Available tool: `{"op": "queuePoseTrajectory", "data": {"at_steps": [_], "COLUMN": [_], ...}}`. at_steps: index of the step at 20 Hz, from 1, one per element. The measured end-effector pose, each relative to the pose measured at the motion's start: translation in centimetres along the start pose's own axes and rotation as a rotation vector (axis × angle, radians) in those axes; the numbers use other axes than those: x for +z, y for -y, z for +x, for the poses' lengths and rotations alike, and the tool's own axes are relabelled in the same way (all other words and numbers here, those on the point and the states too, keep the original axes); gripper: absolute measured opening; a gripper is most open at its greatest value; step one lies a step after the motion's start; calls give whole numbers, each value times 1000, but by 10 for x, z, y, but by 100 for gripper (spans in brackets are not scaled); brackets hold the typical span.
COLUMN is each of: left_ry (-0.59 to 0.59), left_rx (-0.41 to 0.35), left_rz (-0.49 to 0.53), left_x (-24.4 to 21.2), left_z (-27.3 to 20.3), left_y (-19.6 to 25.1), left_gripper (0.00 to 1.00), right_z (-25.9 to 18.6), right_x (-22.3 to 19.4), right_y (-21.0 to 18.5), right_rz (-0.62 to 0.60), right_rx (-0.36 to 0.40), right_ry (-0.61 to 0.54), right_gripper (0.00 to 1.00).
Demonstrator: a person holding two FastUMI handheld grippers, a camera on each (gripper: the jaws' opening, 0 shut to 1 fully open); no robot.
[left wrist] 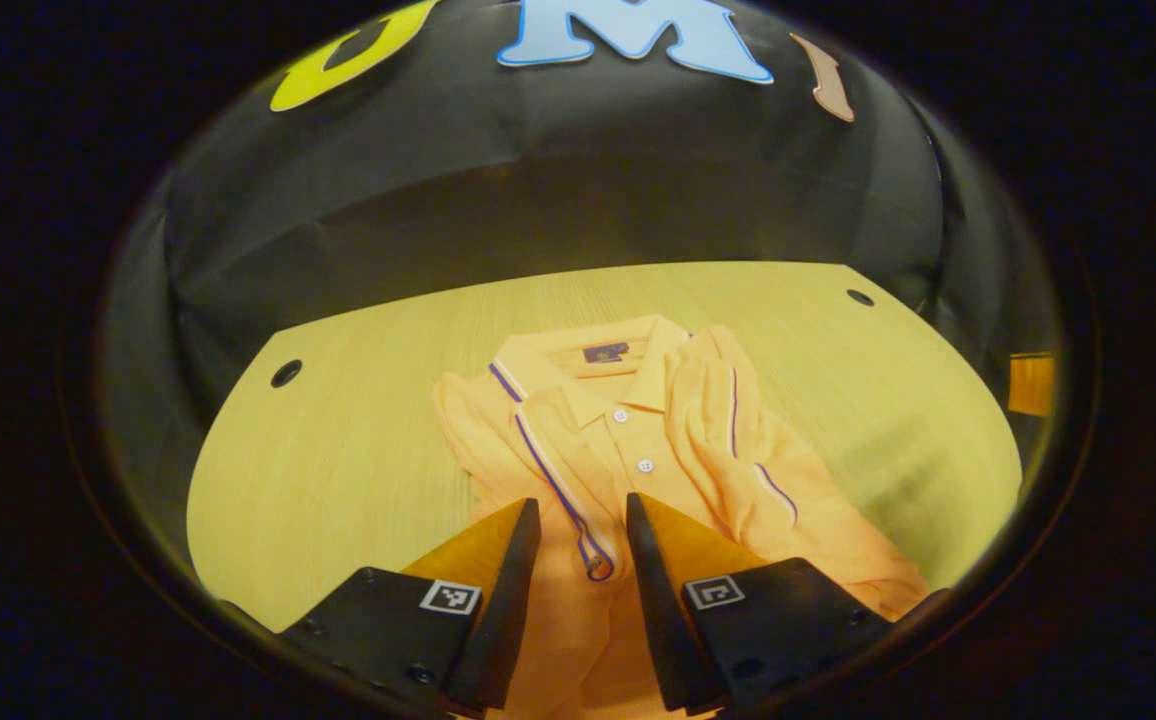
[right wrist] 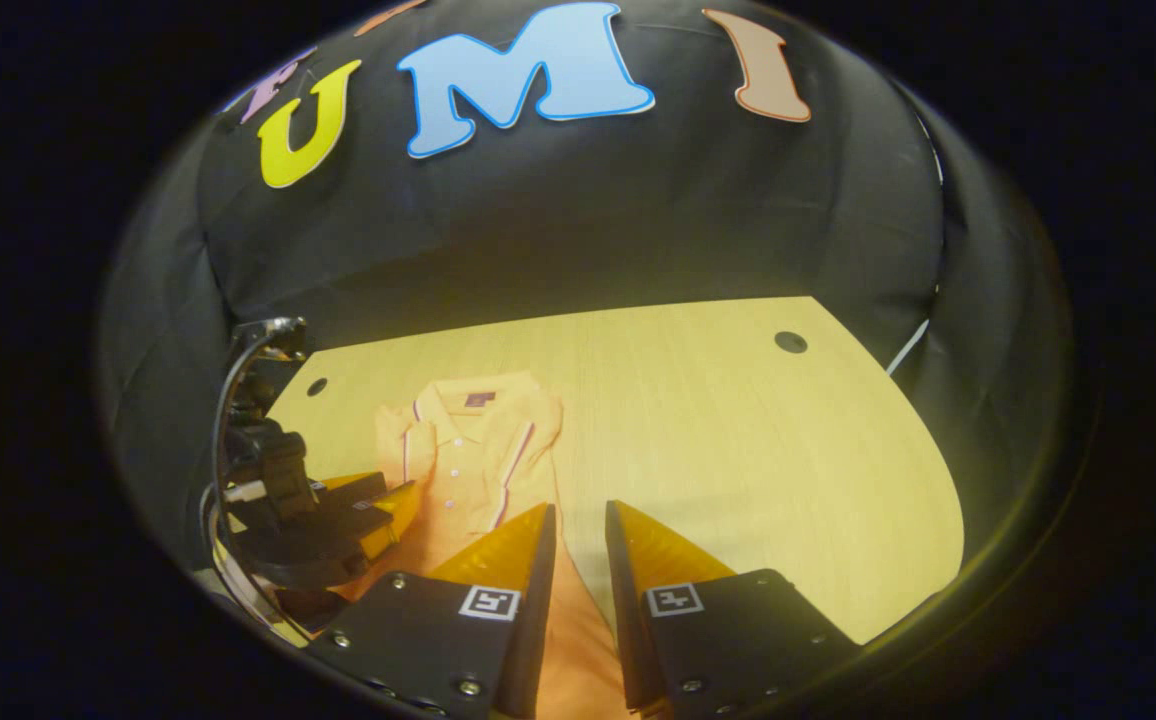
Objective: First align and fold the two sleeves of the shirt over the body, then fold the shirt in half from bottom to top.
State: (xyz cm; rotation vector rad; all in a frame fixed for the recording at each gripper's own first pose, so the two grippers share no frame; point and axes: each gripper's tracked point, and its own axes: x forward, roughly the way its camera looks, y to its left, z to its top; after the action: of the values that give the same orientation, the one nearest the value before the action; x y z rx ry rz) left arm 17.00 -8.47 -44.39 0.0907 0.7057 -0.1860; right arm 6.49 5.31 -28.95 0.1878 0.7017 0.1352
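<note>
Item: orange polo shirt [left wrist: 638, 440], lying flat on a light wood-grain bench [left wrist: 338, 450], collar toward the far edge and the booth's black cloth wall [left wrist: 538, 200] behind. Collar [left wrist: 578, 365] open, with a small dark label inside; three pale buttons down the placket [left wrist: 633, 440]. Both sleeves lie folded inward over the body: the sleeve on the left of the left gripper view [left wrist: 548, 470] runs down beside the placket, its cuff with dark and white trim ending between the fingers; the sleeve on the right [left wrist: 738, 440] lies rumpled over the other half, its striped trim running diagonally. Lower body of the shirt extends toward the near edge, under both grippers. Left gripper [left wrist: 583, 515]: fingers apart, hovering over the shirt's middle, the striped cuff showing in the gap; whether the tips touch the cloth cannot be told. Right gripper [right wrist: 578, 520]: fingers apart with a narrow gap, positioned over the shirt's right-hand edge, orange cloth visible between them and bare bench beyond. In the right gripper view the left gripper [right wrist: 378, 505] appears at the left, over the shirt's [right wrist: 468, 450] lower portion, with cabling looped above it. Bench: round dark holes [left wrist: 286, 374] near the far corners.
</note>
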Motion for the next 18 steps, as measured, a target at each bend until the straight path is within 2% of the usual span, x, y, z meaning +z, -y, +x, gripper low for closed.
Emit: {"op": "queuePoseTrajectory", "data": {"at_steps": [1, 5, 8, 9, 10, 12, 13, 15, 18], "left_ry": [7, 16, 24, 21, 13, -11, -24, -49, -88], "left_rx": [-7, -27, -25, -23, -23, -23, -21, -25, -33], "left_rz": [-13, -39, -32, -27, -23, -16, -11, -2, 27], "left_x": [3, 6, -2, -6, -13, -30, -40, -59, -89], "left_z": [-8, -40, -69, -78, -86, -102, -111, -128, -150], "left_y": [0, 0, -5, -6, -6, -6, -6, -3, 2], "left_gripper": [66, 65, 65, 67, 67, 67, 71, 65, 65], "right_z": [-1, -5, -10, -12, -14, -20, -24, -31, -42], "right_x": [-2, -12, -27, -33, -40, -56, -64, -83, -112], "right_y": [-1, -4, -6, -6, -6, -8, -8, -10, -11], "right_rz": [-1, -16, -26, -29, -34, -46, -53, -70, -98], "right_rx": [4, 19, 32, 38, 44, 57, 64, 79, 104], "right_ry": [-1, -14, -33, -42, -52, -77, -91, -119, -172], "right_gripper": [32, 32, 32, 32, 29, 32, 32, 32, 33]}}
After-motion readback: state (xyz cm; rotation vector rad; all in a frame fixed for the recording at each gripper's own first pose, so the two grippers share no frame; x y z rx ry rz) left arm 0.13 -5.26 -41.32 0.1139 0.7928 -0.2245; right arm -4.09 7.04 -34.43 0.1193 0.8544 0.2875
